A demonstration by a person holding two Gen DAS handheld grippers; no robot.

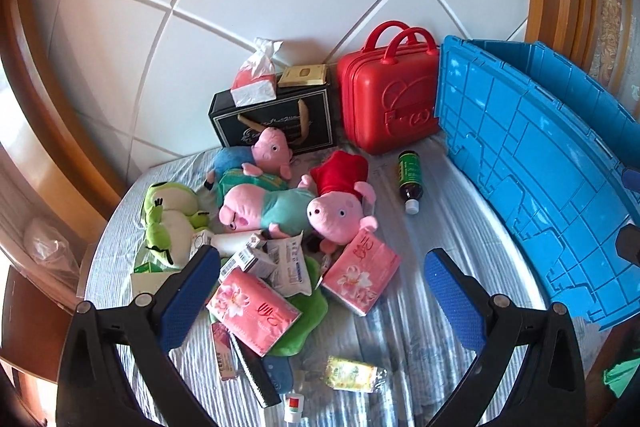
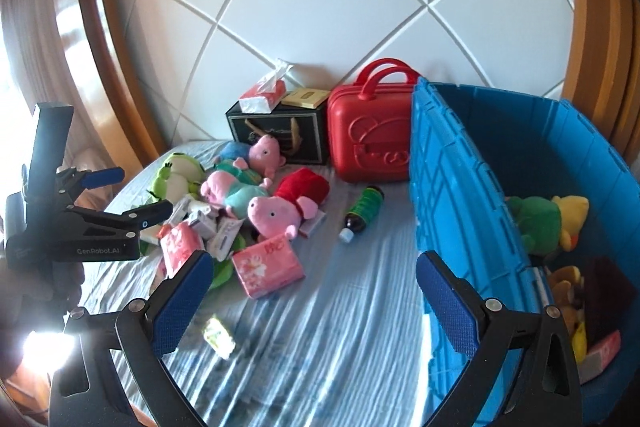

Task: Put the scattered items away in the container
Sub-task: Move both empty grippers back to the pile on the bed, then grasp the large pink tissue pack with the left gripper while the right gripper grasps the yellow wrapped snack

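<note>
From the left wrist view, the left gripper (image 1: 320, 291) hangs wide open over the striped bedsheet (image 1: 400, 307), its blue pads holding nothing. Between and beyond them lies the heap: two pink tissue packs (image 1: 360, 273), small white boxes, a red-dressed pig plush (image 1: 340, 203), a teal-dressed pig plush (image 1: 256, 207) and a green frog plush (image 1: 168, 223). A dark bottle (image 1: 409, 181) lies apart from the heap, near the blue crate (image 1: 540, 163), which stands at the right. A red case (image 1: 388, 99) and a black gift box (image 1: 276, 119) stand against the headboard.

From the right wrist view, the right gripper (image 2: 314, 301) is likewise spread wide and empty above bare sheet. The crate's inside shows here, already holding a green plush (image 2: 536, 219), a yellow one and what may be brown toys, too shadowed to name.
</note>
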